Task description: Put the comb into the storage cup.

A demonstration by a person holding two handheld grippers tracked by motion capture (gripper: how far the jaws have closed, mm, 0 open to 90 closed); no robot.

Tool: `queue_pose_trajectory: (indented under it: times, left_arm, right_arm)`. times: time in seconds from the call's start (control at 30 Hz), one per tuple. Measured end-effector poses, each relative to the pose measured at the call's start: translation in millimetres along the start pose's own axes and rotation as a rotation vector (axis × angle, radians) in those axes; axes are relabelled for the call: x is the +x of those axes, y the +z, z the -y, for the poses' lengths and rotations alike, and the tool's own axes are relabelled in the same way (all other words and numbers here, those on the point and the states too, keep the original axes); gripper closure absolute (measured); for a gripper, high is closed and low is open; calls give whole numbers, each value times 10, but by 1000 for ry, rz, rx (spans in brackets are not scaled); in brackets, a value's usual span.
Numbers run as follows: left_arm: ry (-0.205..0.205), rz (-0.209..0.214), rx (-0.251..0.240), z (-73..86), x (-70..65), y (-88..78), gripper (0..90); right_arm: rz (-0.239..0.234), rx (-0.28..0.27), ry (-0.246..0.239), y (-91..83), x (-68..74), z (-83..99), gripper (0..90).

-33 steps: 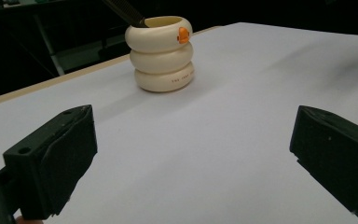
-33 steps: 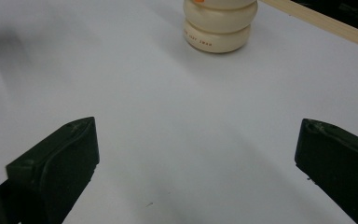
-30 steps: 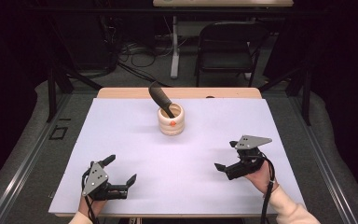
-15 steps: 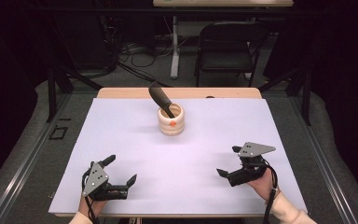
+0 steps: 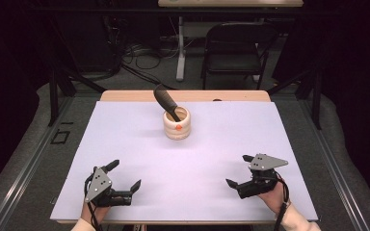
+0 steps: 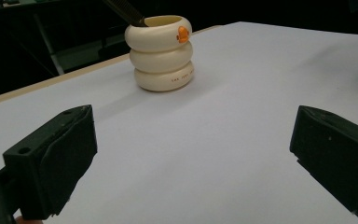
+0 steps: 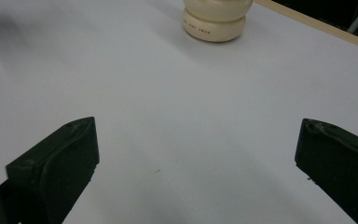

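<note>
Your left gripper (image 5: 124,177) and right gripper (image 5: 239,171) both sit low over the near edge of the table (image 5: 125,139), fingers spread wide and holding nothing. The cream ringed cup (image 5: 177,124) stands upright near the far middle of the table, well apart from both grippers, with a dark tool (image 5: 166,100) leaning out of it toward the far left. That lean is the likely trouble: if you pull the tool sideways rather than along its own slant, it may lever against the rim and tip the cup. A fast reach could also knock the cup, since nothing steadies it.
</note>
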State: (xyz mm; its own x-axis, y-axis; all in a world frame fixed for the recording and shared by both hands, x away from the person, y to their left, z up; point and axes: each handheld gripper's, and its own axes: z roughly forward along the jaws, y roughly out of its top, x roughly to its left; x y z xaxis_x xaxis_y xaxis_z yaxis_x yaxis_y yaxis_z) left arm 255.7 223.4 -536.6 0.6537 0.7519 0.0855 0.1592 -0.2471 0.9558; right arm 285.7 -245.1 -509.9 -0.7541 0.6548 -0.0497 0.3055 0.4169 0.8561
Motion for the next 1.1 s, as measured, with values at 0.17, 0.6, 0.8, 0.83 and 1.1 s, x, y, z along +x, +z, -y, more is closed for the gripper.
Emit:
queue_pose_trajectory:
  times: [0.17, 0.6, 0.8, 0.83, 1.1]
  left_arm:
    - [0, -1, 1, 1, 0, 1, 6]
    - [1, -2, 2, 1, 0, 0, 6]
    - [-3, -3, 3, 2, 4, 3, 6]
    - [-1, -2, 5, 2, 4, 3, 6]
    - [-7, -5, 4, 8, 18, 2, 6]
  right_arm:
    - [12, -18, -4, -40, 22, 23, 0]
    - [39, -39, -9, -115, 64, 79, 0]
    - [47, -59, -8, -153, 93, 100, 0]
    - [46, -58, -8, -157, 95, 105, 0]
    - [48, -62, -22, -168, 121, 126, 0]
